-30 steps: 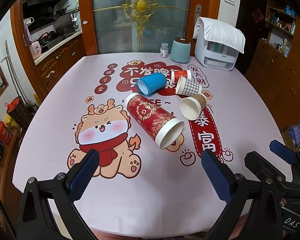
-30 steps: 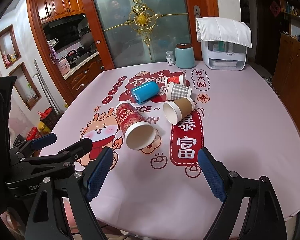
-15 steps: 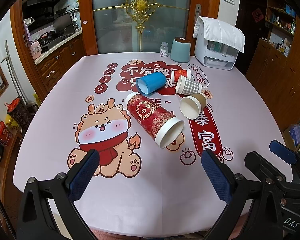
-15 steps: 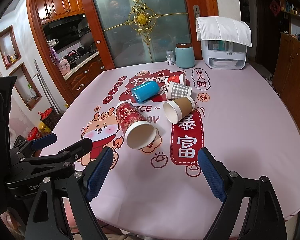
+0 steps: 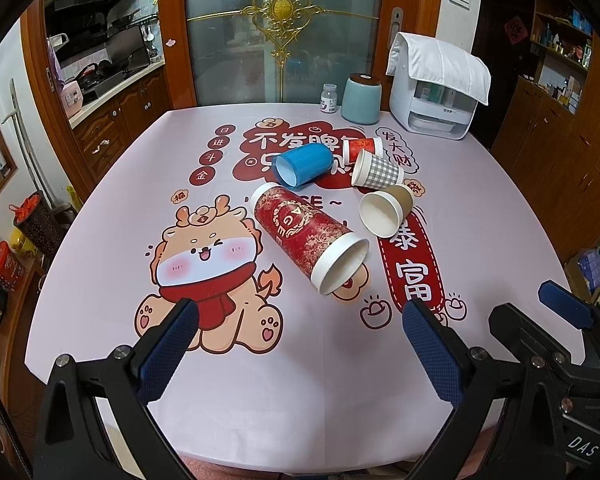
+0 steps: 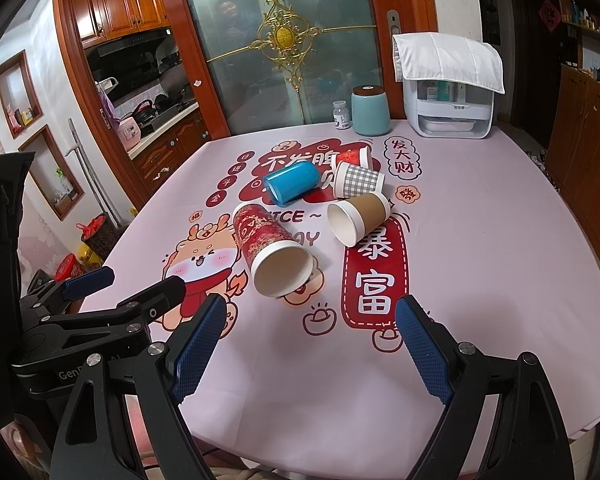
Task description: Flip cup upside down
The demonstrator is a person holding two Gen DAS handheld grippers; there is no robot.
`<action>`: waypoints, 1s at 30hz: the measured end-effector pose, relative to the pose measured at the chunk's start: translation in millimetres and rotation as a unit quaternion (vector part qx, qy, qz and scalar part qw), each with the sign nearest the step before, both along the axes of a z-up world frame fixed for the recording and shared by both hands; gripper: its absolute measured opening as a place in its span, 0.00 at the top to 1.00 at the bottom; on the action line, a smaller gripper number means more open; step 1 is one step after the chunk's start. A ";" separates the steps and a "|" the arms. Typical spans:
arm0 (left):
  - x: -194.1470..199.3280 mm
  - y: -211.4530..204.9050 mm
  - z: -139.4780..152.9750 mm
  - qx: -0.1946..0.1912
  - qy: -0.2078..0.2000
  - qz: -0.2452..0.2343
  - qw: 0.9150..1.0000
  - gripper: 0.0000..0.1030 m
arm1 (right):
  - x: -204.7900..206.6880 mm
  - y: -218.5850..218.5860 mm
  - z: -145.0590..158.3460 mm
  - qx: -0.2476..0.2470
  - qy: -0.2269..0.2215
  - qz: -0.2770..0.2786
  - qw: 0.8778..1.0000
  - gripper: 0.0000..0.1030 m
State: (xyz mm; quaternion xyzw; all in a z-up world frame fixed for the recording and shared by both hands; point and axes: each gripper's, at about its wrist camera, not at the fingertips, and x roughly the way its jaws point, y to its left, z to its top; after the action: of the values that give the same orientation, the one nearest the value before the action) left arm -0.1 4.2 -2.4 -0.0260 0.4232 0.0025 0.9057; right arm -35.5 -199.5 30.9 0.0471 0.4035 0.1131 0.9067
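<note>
Left gripper: held with jaws spread wide and nothing between them, low over the near edge of the table.
Tall red paper cup: laid on its side just ahead of the left gripper, a little right of its centre line, open mouth turned toward it; seen ahead and left of the right gripper.
Handling: judged light, thin-walled and easily crushed; likely to roll. A gentle hold across the mid-body is advised, away from the soft rim.
Blue cup: on its side farther ahead, beyond the red one.
Checked cup, small red cup, brown-sleeved cup: all tipped over, ahead and right of the left gripper.
Right gripper: jaws spread apart, empty, short of every cup.
</note>
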 end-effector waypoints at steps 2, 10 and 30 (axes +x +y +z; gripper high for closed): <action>0.0 -0.1 -0.1 0.000 0.000 0.000 1.000 0.03 | 0.0 -0.2 0.0 0.000 0.000 0.000 1.000 0.15; -0.9 0.5 -1.4 0.000 0.001 0.000 1.000 0.03 | -0.3 7.2 -5.4 0.000 0.002 0.002 1.000 0.15; 92.0 82.0 -8.9 -0.035 0.034 0.053 0.997 0.01 | 144.5 71.8 -10.3 -0.024 0.086 0.086 0.992 0.15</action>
State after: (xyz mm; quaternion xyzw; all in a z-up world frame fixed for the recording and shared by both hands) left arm 91.9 86.2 -11.3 -0.0797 0.4512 0.0368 0.8881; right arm 109.0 -127.7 20.6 0.0004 0.4848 0.1767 0.8566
